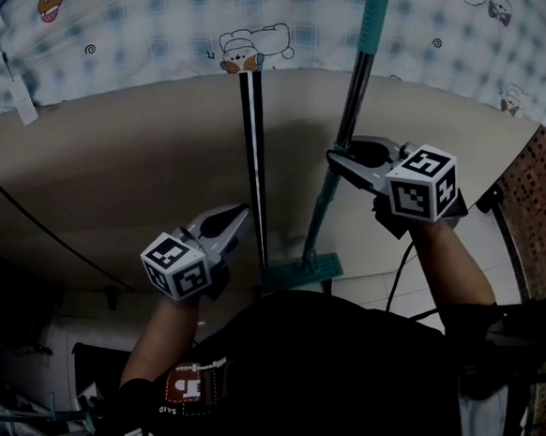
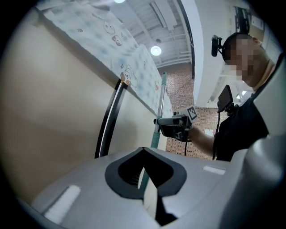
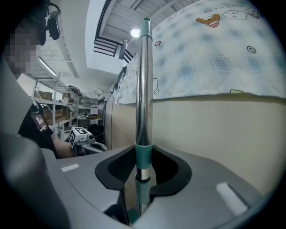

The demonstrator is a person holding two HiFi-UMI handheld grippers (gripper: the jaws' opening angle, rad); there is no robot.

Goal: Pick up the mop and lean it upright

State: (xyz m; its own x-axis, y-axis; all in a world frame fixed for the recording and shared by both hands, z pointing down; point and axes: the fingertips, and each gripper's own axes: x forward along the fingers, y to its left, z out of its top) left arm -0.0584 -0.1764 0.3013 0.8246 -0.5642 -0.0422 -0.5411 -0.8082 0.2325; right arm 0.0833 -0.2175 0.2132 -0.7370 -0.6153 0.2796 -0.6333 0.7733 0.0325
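The mop stands nearly upright, and its silver and teal pole (image 1: pixel 357 93) tilts toward the beige wall (image 1: pixel 110 178). Its flat teal head (image 1: pixel 301 273) rests on the floor at the wall's foot. My right gripper (image 1: pixel 336 156) is shut on the pole about midway up. In the right gripper view the pole (image 3: pixel 144 89) runs straight up through the jaws of the right gripper (image 3: pixel 142 176). My left gripper (image 1: pixel 244 210) hangs to the left of the pole, shut and holding nothing. The left gripper view shows the pole (image 2: pixel 157 129) off to the right, apart from the left gripper (image 2: pixel 143 150).
A black vertical strip (image 1: pixel 257 167) runs down the wall just left of the mop. A checked cloth with cartoon prints (image 1: pixel 146 34) covers the upper wall. Brick-pattern flooring (image 1: pixel 545 200) lies to the right, and shelving (image 3: pixel 58 107) stands behind the person.
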